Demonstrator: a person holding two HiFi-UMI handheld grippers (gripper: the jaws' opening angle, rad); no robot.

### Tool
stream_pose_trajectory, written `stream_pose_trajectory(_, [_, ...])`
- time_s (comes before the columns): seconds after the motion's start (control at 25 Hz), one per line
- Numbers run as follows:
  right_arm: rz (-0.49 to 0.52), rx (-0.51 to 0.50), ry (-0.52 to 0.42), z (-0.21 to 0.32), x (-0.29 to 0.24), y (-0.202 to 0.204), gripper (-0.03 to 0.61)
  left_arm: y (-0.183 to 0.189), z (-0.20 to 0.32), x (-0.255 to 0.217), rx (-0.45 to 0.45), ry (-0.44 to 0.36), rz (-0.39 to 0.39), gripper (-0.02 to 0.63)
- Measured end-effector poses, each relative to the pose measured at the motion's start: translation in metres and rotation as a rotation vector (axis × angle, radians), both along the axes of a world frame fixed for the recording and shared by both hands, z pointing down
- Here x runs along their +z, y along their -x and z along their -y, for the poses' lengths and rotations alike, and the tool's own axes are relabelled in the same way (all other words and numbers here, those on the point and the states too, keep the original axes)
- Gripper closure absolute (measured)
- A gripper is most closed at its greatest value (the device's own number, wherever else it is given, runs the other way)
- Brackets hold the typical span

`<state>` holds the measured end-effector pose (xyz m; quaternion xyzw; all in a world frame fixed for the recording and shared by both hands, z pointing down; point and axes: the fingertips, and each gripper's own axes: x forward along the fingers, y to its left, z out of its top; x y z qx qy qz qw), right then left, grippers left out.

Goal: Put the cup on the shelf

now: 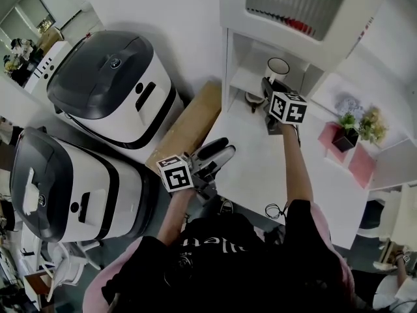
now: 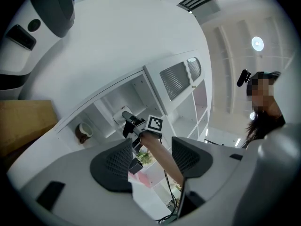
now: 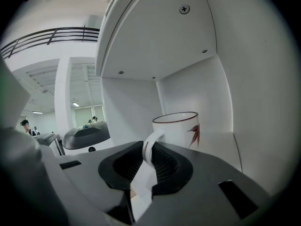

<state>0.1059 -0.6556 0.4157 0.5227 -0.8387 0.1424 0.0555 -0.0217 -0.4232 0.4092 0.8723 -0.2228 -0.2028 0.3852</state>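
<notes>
- Right gripper view shows your right hand-held gripper [image 3: 148,161] clenched on the handle [image 3: 149,145] of the cup [image 3: 176,128]. The pads pinch the thin white loop from both sides, so the mug's body stays clear ahead of the jaws.
- That handle grip holds the cup upright, red rim on top. It also lets the cup lead into the shelf [image 3: 197,88] ahead of the gripper.
- The cup is already inside the open compartment, close to the right wall and the back corner. Its base is hidden behind the jaws, so you cannot tell whether it rests on the shelf floor yet.
- Your left hand-held gripper [image 1: 221,150] is released and holds nothing. It hovers over the near edge of the table [image 1: 260,168], well apart from the shelf, which leaves the right arm a free path.
- A small brown vessel [image 1: 253,98] sits low in the same compartment, just to the left of the right hand-held gripper. It looks like the one thing you could knock when you draw back.
- Two big grey-topped machines [image 1: 111,87] and a brown board [image 1: 192,119] stand off to the left. A potted plant [image 1: 346,130] is to the right. None of them block you.
</notes>
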Motion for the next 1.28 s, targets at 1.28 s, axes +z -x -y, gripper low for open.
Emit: stream_pose_trajectory(1.28, [0.089,-0.117,-0.150,-0.165,-0.057,0.033,0.385,0.014,-0.059,-0.027,0.004,-0.095,0.013,0.377])
